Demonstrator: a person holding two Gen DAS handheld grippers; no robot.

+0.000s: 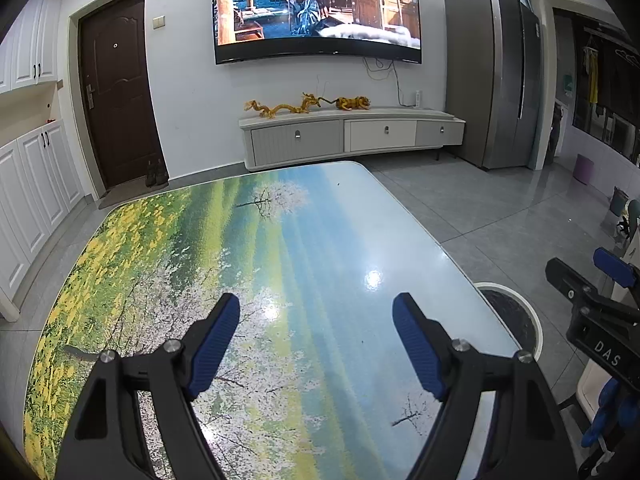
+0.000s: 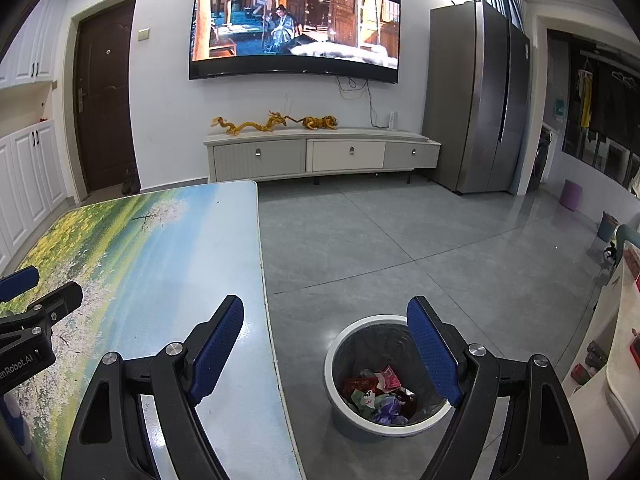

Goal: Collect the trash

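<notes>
On left hand-held gripper [image 2: 24,292]: "enRobot.AI"; right [image 1: 612,280]: "DAS".

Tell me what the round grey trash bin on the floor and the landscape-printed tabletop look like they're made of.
Round grey trash bin: probably moulded plastic, with smooth matte walls, a pale rim and a thin dark bag lining inside. Landscape-printed tabletop: a glossy hard surface, perhaps glass or laminate over a printed picture; it gives sharp lamp reflections.

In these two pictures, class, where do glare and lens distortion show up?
Left wrist view: bright ceiling-light glare on the glossy table; the television bows from fisheye distortion. Right wrist view: fainter sheen on the table edge, dark vignette in the corners, and the refrigerator leans inward.
</notes>
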